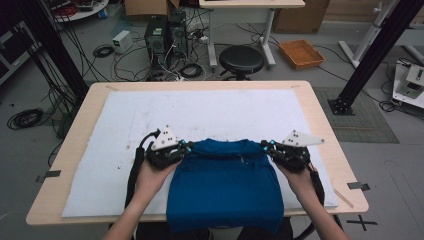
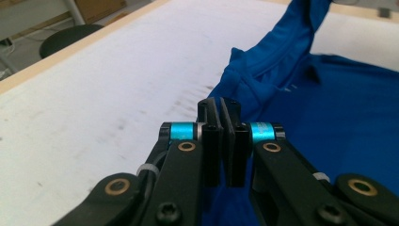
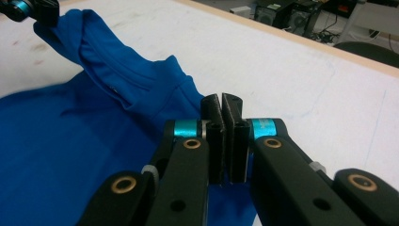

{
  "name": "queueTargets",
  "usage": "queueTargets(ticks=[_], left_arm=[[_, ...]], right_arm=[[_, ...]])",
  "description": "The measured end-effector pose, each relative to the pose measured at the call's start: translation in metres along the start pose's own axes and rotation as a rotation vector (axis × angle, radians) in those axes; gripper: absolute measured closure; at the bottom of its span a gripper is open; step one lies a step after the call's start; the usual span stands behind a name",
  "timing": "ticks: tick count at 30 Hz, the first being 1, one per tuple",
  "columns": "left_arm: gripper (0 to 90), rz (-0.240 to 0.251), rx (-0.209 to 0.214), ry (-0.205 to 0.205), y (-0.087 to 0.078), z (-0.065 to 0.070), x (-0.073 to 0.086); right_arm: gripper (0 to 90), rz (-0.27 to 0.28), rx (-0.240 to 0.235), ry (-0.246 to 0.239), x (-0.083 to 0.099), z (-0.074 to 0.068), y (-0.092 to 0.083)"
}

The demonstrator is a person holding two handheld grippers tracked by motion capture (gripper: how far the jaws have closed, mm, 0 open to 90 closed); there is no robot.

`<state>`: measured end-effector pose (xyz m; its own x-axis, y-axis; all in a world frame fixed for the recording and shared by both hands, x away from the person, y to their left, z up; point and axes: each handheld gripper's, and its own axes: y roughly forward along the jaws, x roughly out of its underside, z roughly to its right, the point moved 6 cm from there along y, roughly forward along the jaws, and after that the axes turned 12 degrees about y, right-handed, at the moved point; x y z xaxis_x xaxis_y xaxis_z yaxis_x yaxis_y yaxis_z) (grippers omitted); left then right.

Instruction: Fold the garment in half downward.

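A blue shirt (image 1: 222,185) lies on the white mat (image 1: 200,110) at the near side of the table, its lower part hanging over the front edge. My left gripper (image 1: 187,146) is shut on the shirt's far left corner, and my right gripper (image 1: 264,145) is shut on its far right corner. The collar edge stretches between them, raised a little off the mat. In the left gripper view the pads (image 2: 220,106) are pressed together with blue fabric (image 2: 329,103) beside and under them. The right gripper view shows the same (image 3: 221,101), with the shirt (image 3: 56,132) running up to the left gripper (image 3: 28,9).
The mat covers most of a wooden table (image 1: 320,125). A black stool (image 1: 241,59) stands just beyond the far edge. Computers (image 1: 165,32), cables and an orange tray (image 1: 301,53) lie on the floor behind. Black frame posts (image 1: 372,55) stand at both sides.
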<state>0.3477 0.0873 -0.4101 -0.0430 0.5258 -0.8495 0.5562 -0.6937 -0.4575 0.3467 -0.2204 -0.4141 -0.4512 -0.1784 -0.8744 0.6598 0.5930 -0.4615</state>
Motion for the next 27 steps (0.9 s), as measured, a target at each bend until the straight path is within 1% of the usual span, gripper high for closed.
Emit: queueTargets(ticks=[1, 2, 3, 4, 5, 6, 7, 8, 9, 10, 11, 12, 14, 15, 16, 17, 18, 20, 21, 22, 23, 24, 25, 26, 27], left_arm=[[87.3, 0.000, 0.011, 0.014, -0.003, 0.008, 0.002], [87.2, -0.004, 0.021, 0.029, -0.006, 0.017, 0.005], [87.2, -0.006, 0.027, 0.042, -0.009, 0.025, 0.007], [87.2, -0.009, 0.035, 0.056, -0.011, 0.032, 0.010], [87.2, -0.017, 0.044, 0.072, -0.013, 0.040, 0.013], [87.2, -0.025, 0.052, 0.086, -0.015, 0.048, 0.017], [87.1, -0.047, 0.067, 0.119, -0.017, 0.063, 0.024], [87.1, -0.047, 0.067, 0.119, -0.017, 0.063, 0.024], [87.1, -0.054, 0.078, 0.129, -0.018, 0.071, 0.028], [86.4, -0.069, 0.090, 0.150, -0.019, 0.078, 0.033], [86.2, -0.088, 0.098, 0.171, -0.020, 0.084, 0.037], [86.2, -0.104, 0.109, 0.181, -0.021, 0.090, 0.042], [81.3, -0.129, 0.134, 0.184, -0.022, 0.100, 0.051], [77.4, -0.139, 0.142, 0.187, -0.024, 0.104, 0.055], [75.2, -0.150, 0.144, 0.184, -0.025, 0.105, 0.058], [75.2, -0.157, 0.149, 0.174, -0.026, 0.107, 0.060], [74.6, -0.157, 0.149, 0.169, -0.028, 0.106, 0.061], [73.9, -0.146, 0.135, 0.156, -0.030, 0.102, 0.059], [73.6, -0.132, 0.112, 0.128, -0.031, 0.096, 0.056], [72.4, -0.124, 0.098, 0.111, -0.031, 0.091, 0.054], [71.5, -0.117, 0.072, 0.084, -0.030, 0.083, 0.050], [69.8, -0.117, 0.058, 0.046, -0.028, 0.076, 0.049], [68.5, -0.124, 0.052, -0.006, -0.024, 0.069, 0.048], [67.6, -0.130, 0.049, -0.034, -0.022, 0.065, 0.048], [66.6, -0.140, 0.048, -0.060, -0.017, 0.061, 0.049]], right_arm=[[88.8, 0.000, 0.000, 0.000, 0.000, 0.000, 0.000], [88.8, -0.004, 0.006, -0.011, 0.013, -0.006, -0.009], [88.8, -0.009, 0.009, -0.014, 0.020, -0.009, -0.014], [88.8, -0.009, 0.009, -0.014, 0.020, -0.009, -0.014], [88.8, -0.016, 0.013, -0.025, 0.033, -0.015, -0.022], [88.8, -0.016, 0.013, -0.025, 0.033, -0.015, -0.022], [88.7, -0.026, 0.018, -0.042, 0.046, -0.022, -0.029], [88.7, -0.026, 0.018, -0.042, 0.046, -0.022, -0.029], [88.6, -0.037, 0.019, -0.052, 0.052, -0.025, -0.032], [88.4, -0.060, 0.013, -0.072, 0.064, -0.032, -0.037], [88.3, -0.083, 0.007, -0.075, 0.070, -0.035, -0.039], [88.3, -0.083, 0.007, -0.075, 0.070, -0.035, -0.039], [87.9, -0.112, 0.010, -0.108, 0.081, -0.041, -0.043], [85.7, -0.138, -0.007, -0.107, 0.088, -0.045, -0.048], [84.2, -0.147, -0.011, -0.107, 0.091, -0.046, -0.050], [84.2, -0.147, -0.011, -0.107, 0.091, -0.046, -0.050], [82.5, -0.148, -0.014, -0.111, 0.092, -0.047, -0.052], [78.2, -0.142, -0.015, -0.108, 0.090, -0.047, -0.056], [76.8, -0.132, -0.009, -0.108, 0.088, -0.046, -0.058], [74.6, -0.121, 0.005, -0.099, 0.084, -0.043, -0.059], [72.3, -0.113, 0.016, -0.093, 0.080, -0.039, -0.058], [69.4, -0.101, 0.037, -0.067, 0.075, -0.032, -0.056], [69.4, -0.095, 0.048, -0.049, 0.071, -0.025, -0.052], [68.4, -0.094, 0.061, -0.015, 0.067, -0.017, -0.047], [66.0, -0.091, 0.070, 0.004, 0.065, -0.012, -0.043]])
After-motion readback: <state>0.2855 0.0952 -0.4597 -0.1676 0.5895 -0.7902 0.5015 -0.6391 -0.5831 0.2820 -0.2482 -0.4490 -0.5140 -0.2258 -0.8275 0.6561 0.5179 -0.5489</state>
